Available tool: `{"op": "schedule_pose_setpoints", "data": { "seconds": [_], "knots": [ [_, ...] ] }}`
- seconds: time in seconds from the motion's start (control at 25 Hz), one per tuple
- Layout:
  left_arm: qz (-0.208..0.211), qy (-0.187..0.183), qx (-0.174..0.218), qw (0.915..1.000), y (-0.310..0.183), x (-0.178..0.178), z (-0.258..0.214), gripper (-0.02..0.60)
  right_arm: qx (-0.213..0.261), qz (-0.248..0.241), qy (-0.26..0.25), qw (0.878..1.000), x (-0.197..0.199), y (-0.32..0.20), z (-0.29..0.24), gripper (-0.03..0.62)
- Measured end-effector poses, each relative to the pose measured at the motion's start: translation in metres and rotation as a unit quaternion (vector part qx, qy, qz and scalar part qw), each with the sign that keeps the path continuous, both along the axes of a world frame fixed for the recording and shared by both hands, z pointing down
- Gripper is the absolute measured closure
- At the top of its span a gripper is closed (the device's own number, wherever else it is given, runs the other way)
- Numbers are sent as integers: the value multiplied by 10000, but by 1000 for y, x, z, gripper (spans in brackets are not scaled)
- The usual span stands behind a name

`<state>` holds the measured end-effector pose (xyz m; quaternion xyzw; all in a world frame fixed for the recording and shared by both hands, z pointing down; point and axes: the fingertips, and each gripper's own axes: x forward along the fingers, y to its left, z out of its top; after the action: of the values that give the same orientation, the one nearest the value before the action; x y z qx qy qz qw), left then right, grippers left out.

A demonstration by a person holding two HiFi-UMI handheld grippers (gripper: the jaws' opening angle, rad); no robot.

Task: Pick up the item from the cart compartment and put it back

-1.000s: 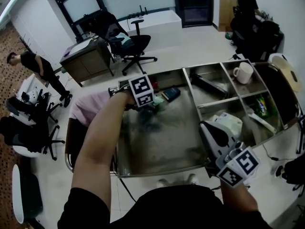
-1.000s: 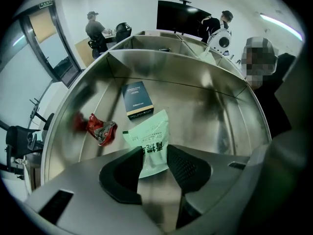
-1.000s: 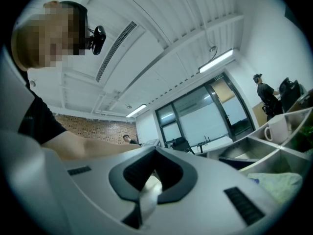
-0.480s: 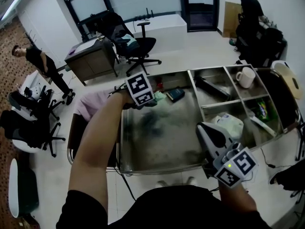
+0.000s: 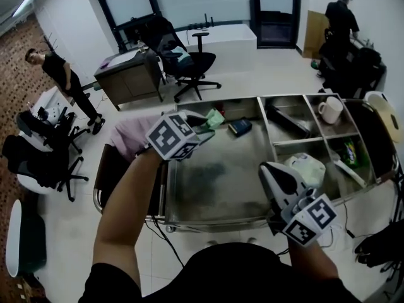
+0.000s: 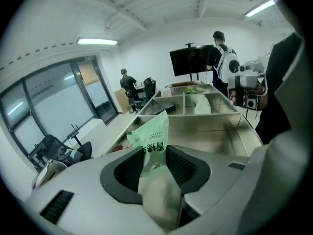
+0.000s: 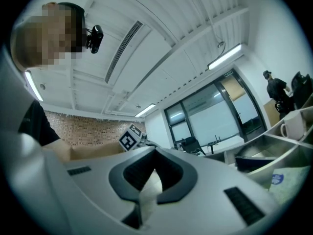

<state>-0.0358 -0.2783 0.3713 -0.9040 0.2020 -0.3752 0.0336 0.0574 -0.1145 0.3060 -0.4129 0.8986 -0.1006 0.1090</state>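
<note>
A light green printed packet (image 6: pixel 152 136) is pinched between the jaws of my left gripper (image 6: pixel 155 153), which is shut on it. In the head view the left gripper (image 5: pixel 203 122) holds the packet (image 5: pixel 215 118) up over the far left corner of the steel cart's large compartment (image 5: pixel 214 188). My right gripper (image 5: pixel 275 177) hovers at the cart's near right side, above its front rim. Its jaws meet at the tips with nothing between them (image 7: pixel 154 168).
A dark blue box (image 5: pixel 240 127) lies at the back of the large compartment. The right-hand compartments hold a white mug (image 5: pixel 330 110), a black item (image 5: pixel 287 117), a white bag (image 5: pixel 307 169) and a green pack (image 5: pixel 349 151). Office chairs, desks and people stand around.
My left gripper has risen and drawn leftwards off the cart floor with the green packet in it. The right gripper has stayed about where it was.
</note>
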Motion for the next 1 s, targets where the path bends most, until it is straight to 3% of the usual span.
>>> {"op": "schedule_pose_setpoints", "data": {
  "seconds": [0.16, 0.28, 0.56, 0.8, 1.0],
  "knots": [
    [-249, 798, 511, 9952, 27, -4, -33, 434, 3, -52, 15, 10000, -3, -2, 0, 574],
    [-522, 1448, 767, 9851, 45, -11, -51, 434, -54, -85, 56, 9999, -4, -3, 5, 574],
    [-890, 2705, 998, 9534, 77, -27, -77, 434, -75, -68, 110, 9999, -4, -5, 5, 574],
    [-860, 3451, 1420, 9238, 120, -29, -102, 433, -88, -58, 135, 9999, -4, -6, 6, 574],
    [-1126, 3962, 1447, 8997, 141, -39, -105, 433, -111, -62, 125, 9998, -5, -6, 7, 574]
  ]
}}
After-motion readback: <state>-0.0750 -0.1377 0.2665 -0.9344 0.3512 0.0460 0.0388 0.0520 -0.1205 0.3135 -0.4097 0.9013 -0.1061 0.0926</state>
